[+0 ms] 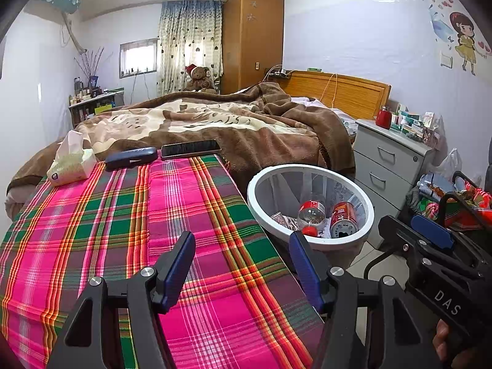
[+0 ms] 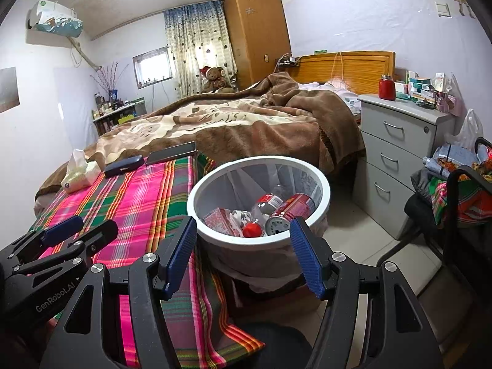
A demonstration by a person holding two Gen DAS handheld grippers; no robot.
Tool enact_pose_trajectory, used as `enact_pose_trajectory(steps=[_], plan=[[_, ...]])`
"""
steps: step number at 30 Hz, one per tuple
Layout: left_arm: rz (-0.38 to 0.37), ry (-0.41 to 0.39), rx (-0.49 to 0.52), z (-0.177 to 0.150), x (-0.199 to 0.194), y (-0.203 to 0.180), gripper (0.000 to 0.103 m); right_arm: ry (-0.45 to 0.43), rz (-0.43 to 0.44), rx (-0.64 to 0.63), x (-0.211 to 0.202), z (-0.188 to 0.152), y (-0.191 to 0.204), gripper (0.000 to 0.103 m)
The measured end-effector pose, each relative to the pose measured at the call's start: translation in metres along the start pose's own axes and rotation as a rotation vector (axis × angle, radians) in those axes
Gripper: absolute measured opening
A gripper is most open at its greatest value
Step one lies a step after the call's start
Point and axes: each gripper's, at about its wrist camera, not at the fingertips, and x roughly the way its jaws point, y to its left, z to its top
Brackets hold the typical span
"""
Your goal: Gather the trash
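Observation:
A white round trash bin (image 1: pixel 310 172) (image 2: pixel 258 161) stands on the floor beside the plaid-covered table (image 1: pixel 123 215) (image 2: pixel 138 190). Inside lie a red can (image 1: pixel 343 217) (image 2: pixel 289 212), a clear plastic bottle with a red cap (image 1: pixel 310 212) (image 2: pixel 264 206) and some wrappers (image 2: pixel 221 220). My left gripper (image 1: pixel 243 246) is open and empty above the plaid cloth. My right gripper (image 2: pixel 243 230) is open and empty just above the bin's near rim; it also shows at the right of the left wrist view (image 1: pixel 430 233).
A tissue pack (image 1: pixel 72 161) (image 2: pixel 80 170), a dark glasses case (image 1: pixel 130 158) (image 2: pixel 124 166) and a phone (image 1: pixel 190 148) (image 2: pixel 170 152) lie at the table's far edge. Beyond is a bed (image 1: pixel 215 123). A grey drawer unit (image 1: pixel 390 160) (image 2: pixel 396 144) and a cluttered chair (image 2: pixel 461 190) stand at the right.

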Motion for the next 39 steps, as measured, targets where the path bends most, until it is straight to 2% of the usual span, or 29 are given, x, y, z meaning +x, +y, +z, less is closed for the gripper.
enact_pose_trajectory(steps=[39], plan=[[-0.008,0.003,-0.013,0.0016,-0.0015,0.0025,0.063,0.002,0.002,-0.003,-0.0028,0.0017,0.002,0.064]])
